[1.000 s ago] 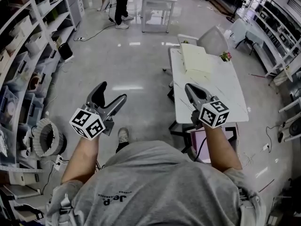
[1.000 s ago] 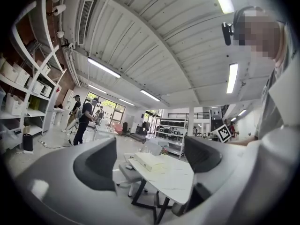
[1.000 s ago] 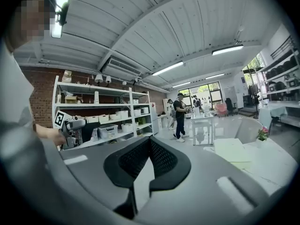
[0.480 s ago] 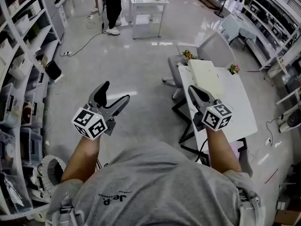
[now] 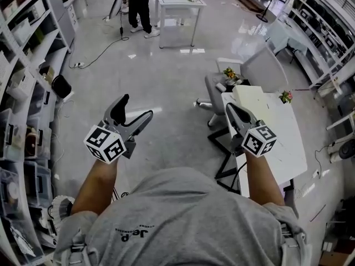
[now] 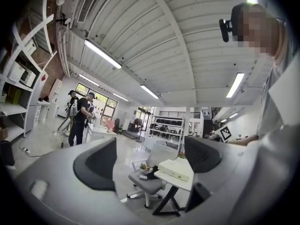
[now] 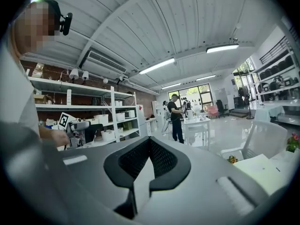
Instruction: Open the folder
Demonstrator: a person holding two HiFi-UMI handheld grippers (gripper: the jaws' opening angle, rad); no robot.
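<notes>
The pale yellow folder (image 5: 252,97) lies shut on the far end of a white table (image 5: 280,143) at the right of the head view. In the left gripper view the folder (image 6: 176,168) shows between the jaws, far off, on the table's near corner. My left gripper (image 5: 136,107) is held level over the bare floor, open and empty, well left of the table. My right gripper (image 5: 230,107) is shut with nothing in it, its tip by the table's left edge, short of the folder. In the right gripper view its pads (image 7: 148,159) meet, and the folder (image 7: 258,168) lies low at the right.
A grey office chair (image 5: 256,70) with small flowers on its seat stands at the table's far end. Shelving racks (image 5: 25,65) line the left wall. A person (image 5: 138,4) stands by a white table (image 5: 178,7) at the back. Cables run across the floor.
I have walked on: the table and folder have slid right and nearer in the head view, and the chair has come into fuller sight. Both grippers keep their pose and jaw state.
</notes>
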